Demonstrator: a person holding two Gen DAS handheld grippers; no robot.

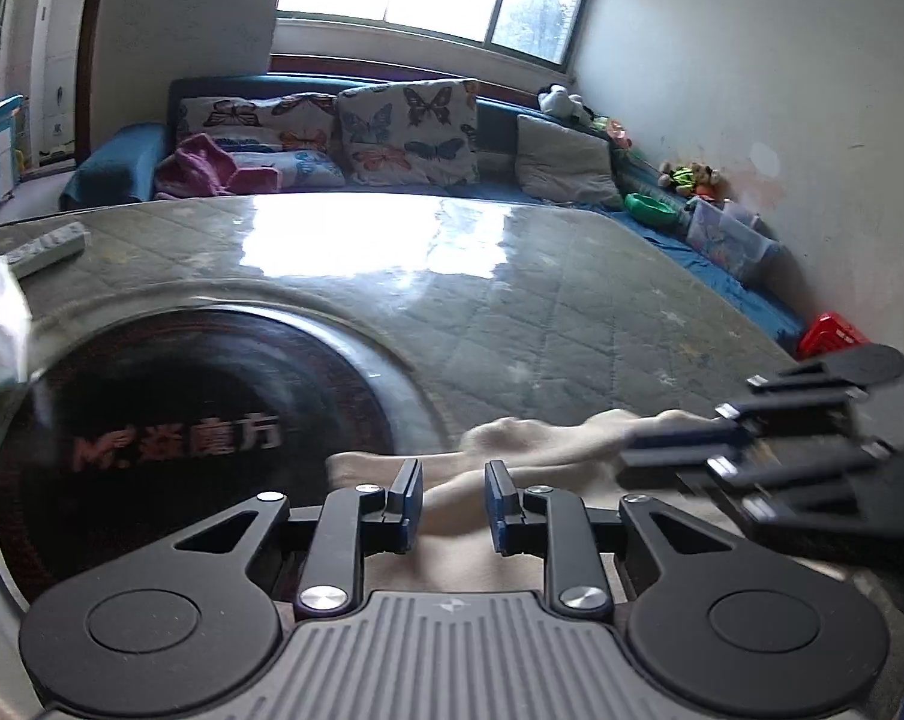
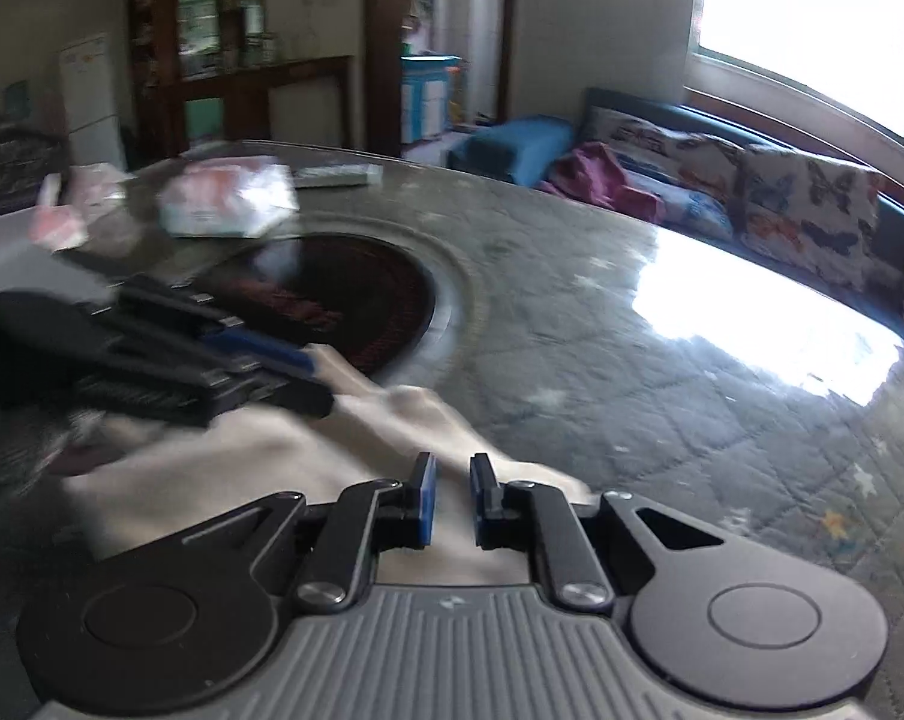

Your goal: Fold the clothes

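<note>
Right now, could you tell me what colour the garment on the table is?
The garment is cream-beige, plain, without pattern; it shows best in the right wrist view.

The cloth (image 1: pixel 511 480) is cream and soft, rumpled into ridges, lying on the glass-topped desk (image 1: pixel 511 312) right under me, beside its dark round inset. In my right view the cloth (image 2: pixel 284 468) bunches toward the left.

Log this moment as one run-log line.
task: fold clothes | left tool: open over cream garment | right tool: open over same garment | surface: round glass-topped table | fold: not yet made
</note>
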